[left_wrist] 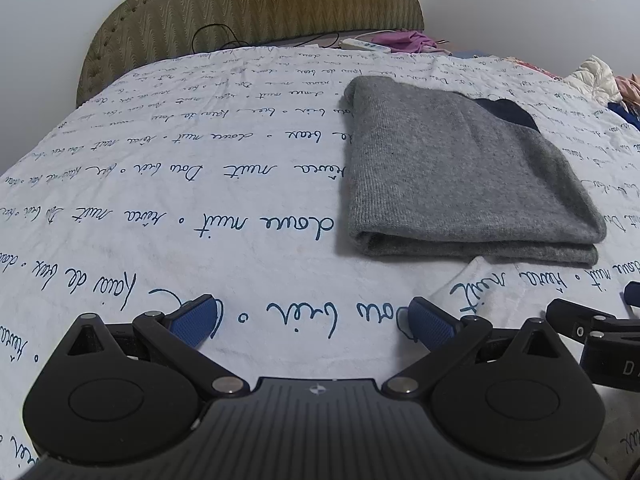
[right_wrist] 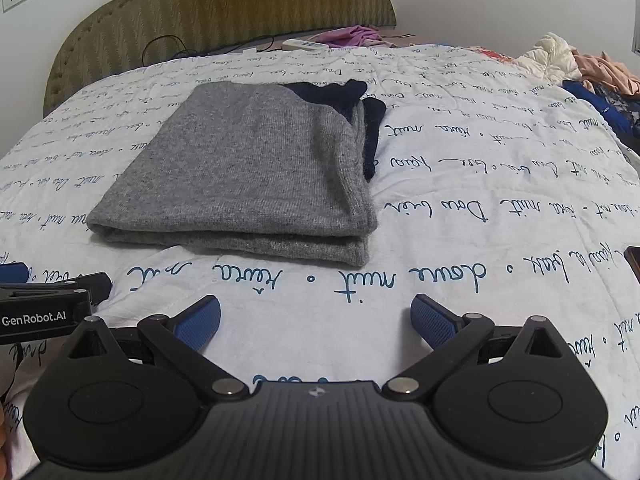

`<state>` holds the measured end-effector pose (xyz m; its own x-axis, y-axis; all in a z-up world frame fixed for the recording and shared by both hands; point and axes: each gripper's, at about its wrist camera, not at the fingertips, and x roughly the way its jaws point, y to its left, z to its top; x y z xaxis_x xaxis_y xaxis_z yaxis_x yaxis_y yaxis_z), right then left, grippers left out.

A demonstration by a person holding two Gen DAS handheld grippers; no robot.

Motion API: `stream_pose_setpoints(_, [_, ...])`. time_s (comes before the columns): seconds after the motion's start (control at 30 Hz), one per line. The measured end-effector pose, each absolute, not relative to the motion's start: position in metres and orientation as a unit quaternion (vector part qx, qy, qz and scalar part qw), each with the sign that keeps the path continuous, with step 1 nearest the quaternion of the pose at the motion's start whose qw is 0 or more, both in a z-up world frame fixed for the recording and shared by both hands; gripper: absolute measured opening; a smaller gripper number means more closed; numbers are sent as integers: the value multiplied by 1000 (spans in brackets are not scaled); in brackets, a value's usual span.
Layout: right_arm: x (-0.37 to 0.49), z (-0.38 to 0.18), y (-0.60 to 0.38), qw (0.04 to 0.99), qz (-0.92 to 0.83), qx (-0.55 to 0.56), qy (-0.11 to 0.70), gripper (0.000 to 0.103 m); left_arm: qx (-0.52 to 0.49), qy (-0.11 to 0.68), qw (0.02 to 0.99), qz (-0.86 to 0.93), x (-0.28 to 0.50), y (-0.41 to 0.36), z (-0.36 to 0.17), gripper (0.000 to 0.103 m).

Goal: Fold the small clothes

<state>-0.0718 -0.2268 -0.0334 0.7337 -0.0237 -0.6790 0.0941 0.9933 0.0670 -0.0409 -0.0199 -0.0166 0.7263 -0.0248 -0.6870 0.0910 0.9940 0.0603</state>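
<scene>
A grey knit garment [left_wrist: 460, 176] [right_wrist: 248, 172] lies folded into a flat rectangle on the bed, its dark navy trim [right_wrist: 344, 96] showing at the far right corner. My left gripper [left_wrist: 312, 320] is open, low over the bedspread and nearer than the garment, to its left. My right gripper [right_wrist: 316, 320] is open too, just short of the garment's near folded edge. Nothing sits between either pair of blue pads [left_wrist: 434, 322] [right_wrist: 198, 322]. Each gripper shows at the edge of the other's view.
The white bedspread [left_wrist: 160, 208] with blue handwriting covers the bed. A green padded headboard [right_wrist: 224, 4] stands behind. A white power strip [right_wrist: 304, 45], black cable and purple cloth [right_wrist: 356, 35] lie near it. Loose clothes [right_wrist: 580, 64] pile at the far right.
</scene>
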Motion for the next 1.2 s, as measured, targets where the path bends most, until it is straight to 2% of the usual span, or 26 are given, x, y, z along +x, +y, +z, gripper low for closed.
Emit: stream_pose_setpoints(1.2, [-78,-29,-226,933,-19,43,356,102,61,362,930,-22,-48,-21,-11,102])
